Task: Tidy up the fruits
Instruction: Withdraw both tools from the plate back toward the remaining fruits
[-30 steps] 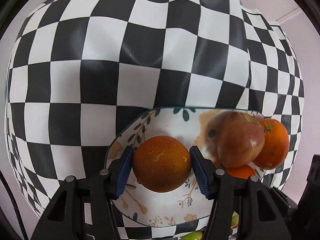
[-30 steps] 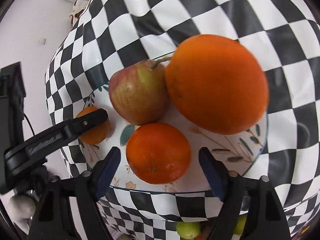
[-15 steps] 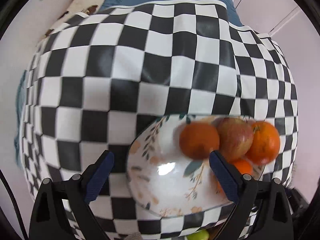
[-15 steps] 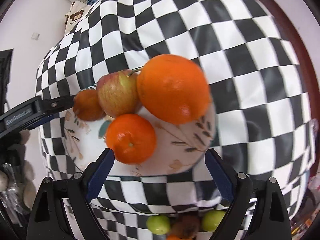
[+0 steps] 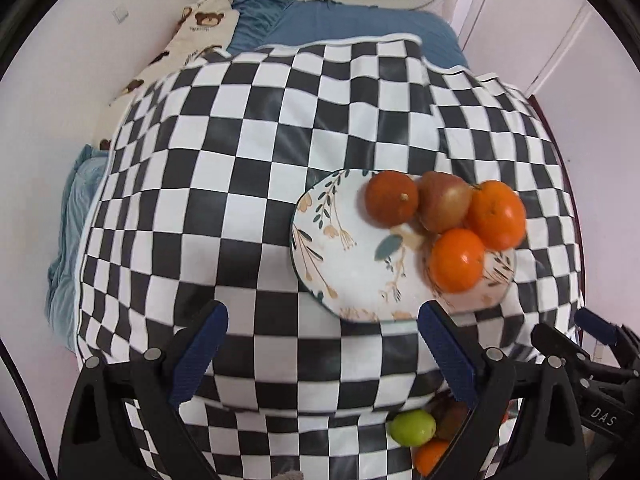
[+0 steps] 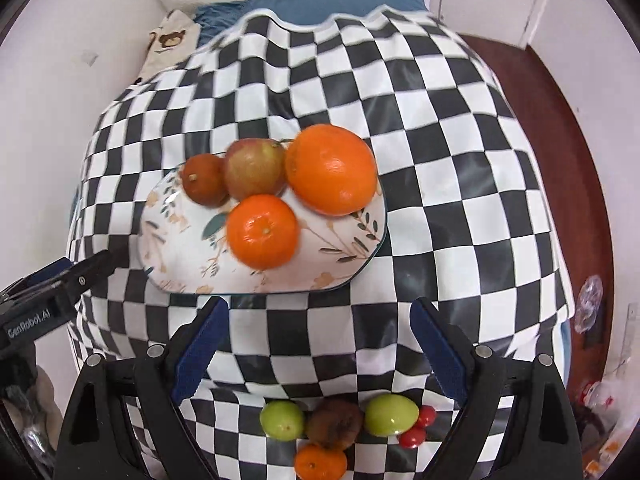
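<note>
Right wrist view: we see loose fruit pile (image 6: 340,428) below/behind right claw (image 6: 316,344), nearer it than left claw (image 5: 320,356); both claws wide, empty; plate (image 6: 180,264) ahead.

Fruits (image 6: 262,236) on plate (image 6: 176,264), tablecloth (image 6: 440,160) beneath

"GenRobot.AI" on left tool (image 6: 86,266)

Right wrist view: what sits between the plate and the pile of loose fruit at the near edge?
Only bare checkered cloth. In the right wrist view, the open right gripper hangs over that stretch between the plate and the loose fruit.
</note>
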Action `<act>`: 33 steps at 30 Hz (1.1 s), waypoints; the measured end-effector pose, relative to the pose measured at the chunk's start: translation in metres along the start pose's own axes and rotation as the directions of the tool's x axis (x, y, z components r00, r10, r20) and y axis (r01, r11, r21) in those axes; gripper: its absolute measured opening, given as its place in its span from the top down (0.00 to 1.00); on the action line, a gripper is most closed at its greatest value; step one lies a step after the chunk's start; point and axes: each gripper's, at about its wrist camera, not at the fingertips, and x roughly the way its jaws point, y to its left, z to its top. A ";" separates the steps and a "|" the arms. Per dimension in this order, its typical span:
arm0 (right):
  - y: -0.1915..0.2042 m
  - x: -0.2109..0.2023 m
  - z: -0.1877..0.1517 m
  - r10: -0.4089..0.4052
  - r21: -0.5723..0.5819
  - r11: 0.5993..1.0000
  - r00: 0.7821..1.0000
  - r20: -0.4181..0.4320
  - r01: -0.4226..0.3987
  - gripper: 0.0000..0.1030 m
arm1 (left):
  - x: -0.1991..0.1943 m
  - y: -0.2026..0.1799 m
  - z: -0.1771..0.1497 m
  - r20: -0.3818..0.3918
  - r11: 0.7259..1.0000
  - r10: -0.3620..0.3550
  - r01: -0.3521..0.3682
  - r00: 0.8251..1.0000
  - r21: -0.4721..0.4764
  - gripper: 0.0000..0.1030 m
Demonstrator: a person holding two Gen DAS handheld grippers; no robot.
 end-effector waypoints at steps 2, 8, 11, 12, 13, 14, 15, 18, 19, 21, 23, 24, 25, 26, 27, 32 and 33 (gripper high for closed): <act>0.008 -0.009 -0.005 -0.006 -0.020 1.000 1.000 0.018 0.006 0.09 | -0.013 -0.004 -0.004 0.023 1.000 -0.003 0.003 1.000 0.009 0.05; 0.021 -0.046 -0.018 -0.017 -0.046 0.999 0.996 0.089 0.021 0.09 | -0.039 -0.010 -0.010 0.074 1.000 -0.010 0.009 0.997 0.016 0.05; 0.028 -0.063 -0.026 -0.022 -0.062 0.998 0.992 0.124 0.030 0.09 | -0.051 -0.009 -0.017 0.100 1.000 -0.014 0.013 0.995 0.011 0.05; 0.029 -0.069 -0.029 -0.022 -0.066 0.997 0.990 0.137 0.032 0.09 | -0.056 -0.009 -0.020 0.111 1.000 -0.016 0.015 0.994 0.011 0.05; 0.031 -0.074 -0.031 -0.021 -0.067 0.997 0.989 0.146 0.031 0.09 | -0.059 -0.009 -0.022 0.119 1.000 -0.016 0.014 0.993 0.012 0.05; 0.032 -0.079 -0.034 -0.017 -0.067 0.997 0.988 0.154 0.028 0.09 | -0.065 -0.009 -0.025 0.129 1.000 -0.015 0.014 0.992 0.012 0.05; 0.033 -0.084 -0.036 -0.014 -0.070 0.997 0.987 0.163 0.026 0.09 | -0.069 -0.010 -0.027 0.136 1.000 -0.018 0.017 0.991 0.013 0.05; 0.034 -0.097 -0.044 -0.013 -0.073 0.997 0.982 0.188 0.027 0.09 | -0.081 -0.011 -0.033 0.156 1.000 -0.021 0.019 0.988 0.015 0.05; 0.035 -0.100 -0.046 -0.012 -0.072 0.997 0.981 0.193 0.026 0.09 | -0.083 -0.012 -0.035 0.161 1.000 -0.023 0.020 0.987 0.015 0.05; 0.033 -0.106 -0.051 -0.002 -0.060 0.998 0.980 0.201 0.014 0.09 | -0.086 -0.014 -0.039 0.165 1.000 -0.021 0.019 0.986 0.019 0.05; 0.029 -0.109 -0.056 0.010 -0.049 0.999 0.979 0.202 0.000 0.09 | -0.083 -0.015 -0.045 0.156 0.999 -0.030 0.028 0.987 0.017 0.05; 0.024 -0.109 -0.060 0.030 -0.036 0.999 0.980 0.199 -0.024 0.09 | -0.079 -0.016 -0.048 0.140 0.999 -0.036 0.034 0.989 0.020 0.05; 0.018 -0.106 -0.064 0.050 -0.021 0.999 0.981 0.187 -0.046 0.09 | -0.073 -0.017 -0.052 0.120 0.999 -0.039 0.037 0.992 0.020 0.05; 0.015 -0.104 -0.068 0.055 -0.013 0.998 0.983 0.175 -0.053 0.09 | -0.068 -0.018 -0.055 0.103 0.999 -0.042 0.040 0.994 0.022 0.05; 0.007 -0.096 -0.073 0.062 0.006 0.998 0.987 0.151 -0.063 0.09 | -0.061 -0.020 -0.059 0.083 0.999 -0.043 0.041 0.996 0.029 0.05; -0.036 -0.048 -0.103 0.133 0.124 0.983 0.991 0.020 -0.135 0.35 | -0.010 -0.036 -0.086 -0.053 0.997 -0.038 0.041 0.998 0.061 0.04; -0.045 -0.034 -0.110 0.150 0.153 0.978 0.989 -0.018 -0.145 0.38 | 0.003 -0.040 -0.092 -0.090 0.997 -0.043 0.049 0.995 0.066 0.04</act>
